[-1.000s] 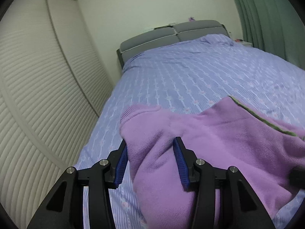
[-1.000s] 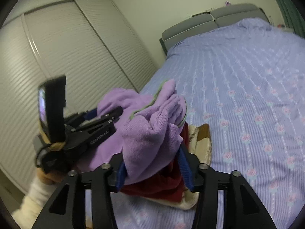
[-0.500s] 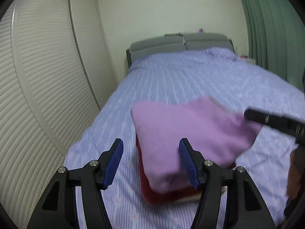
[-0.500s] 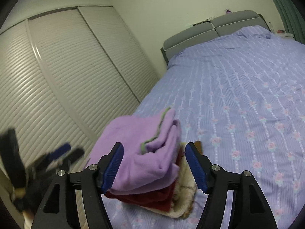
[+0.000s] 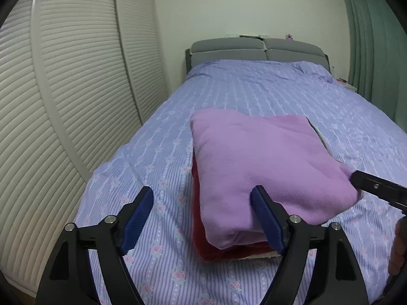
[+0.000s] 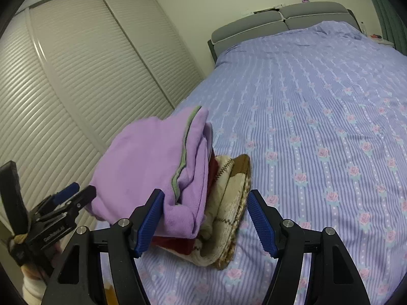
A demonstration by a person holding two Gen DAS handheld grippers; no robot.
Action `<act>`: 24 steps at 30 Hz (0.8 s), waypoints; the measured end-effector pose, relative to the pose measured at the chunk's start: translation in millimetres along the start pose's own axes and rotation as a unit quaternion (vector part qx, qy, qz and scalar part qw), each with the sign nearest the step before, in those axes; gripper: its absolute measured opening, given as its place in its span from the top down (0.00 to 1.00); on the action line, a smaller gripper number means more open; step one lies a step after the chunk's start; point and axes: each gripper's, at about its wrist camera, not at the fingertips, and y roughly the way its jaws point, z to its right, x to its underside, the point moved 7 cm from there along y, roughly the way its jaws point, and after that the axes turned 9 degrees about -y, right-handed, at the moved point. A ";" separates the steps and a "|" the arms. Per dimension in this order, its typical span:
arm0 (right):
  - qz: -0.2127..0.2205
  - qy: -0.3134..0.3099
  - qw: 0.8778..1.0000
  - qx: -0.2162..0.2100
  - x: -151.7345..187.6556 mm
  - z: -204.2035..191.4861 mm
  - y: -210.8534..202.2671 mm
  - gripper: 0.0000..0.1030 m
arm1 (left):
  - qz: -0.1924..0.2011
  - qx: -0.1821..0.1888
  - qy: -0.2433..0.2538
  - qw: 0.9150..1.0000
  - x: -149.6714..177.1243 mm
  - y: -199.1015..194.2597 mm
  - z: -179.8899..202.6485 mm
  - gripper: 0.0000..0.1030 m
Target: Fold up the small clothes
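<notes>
Stack of 3 folded garments sits on the bedspread (image 5: 254, 94) directly ahead of both tongs, the purple fleece (image 5: 257, 157) topmost so it squares over the red garment (image 5: 201, 239) and the cream-and-brown knit (image 6: 229, 203) beneath. The left gripper (image 5: 203, 218) hangs spread, its right pad at the fleece's near edge, pinching nothing. The right gripper (image 6: 206, 218) is likewise spread around the pile's open end, empty. My guess: the fleece fold is finished, both tongs free for another garment.
</notes>
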 end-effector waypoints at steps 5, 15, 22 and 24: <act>0.003 -0.013 1.000 -0.001 -11.1 0.1 -23.4 0.28 | 0.025 -0.029 -0.021 0.999 -7.9 -26.8 5.7 0.21; 0.055 -0.114 0.988 0.090 -9.5 41.7 -136.3 0.12 | 0.078 0.003 0.016 0.997 -2.8 -125.2 106.5 0.00; 0.065 -0.155 0.977 0.133 11.8 80.3 -222.0 0.07 | 0.091 0.051 0.055 0.993 34.7 -170.3 199.0 0.00; 0.070 -0.166 0.973 0.143 19.9 90.8 -248.3 0.06 | 0.083 0.068 0.061 0.992 48.6 -179.0 223.7 0.00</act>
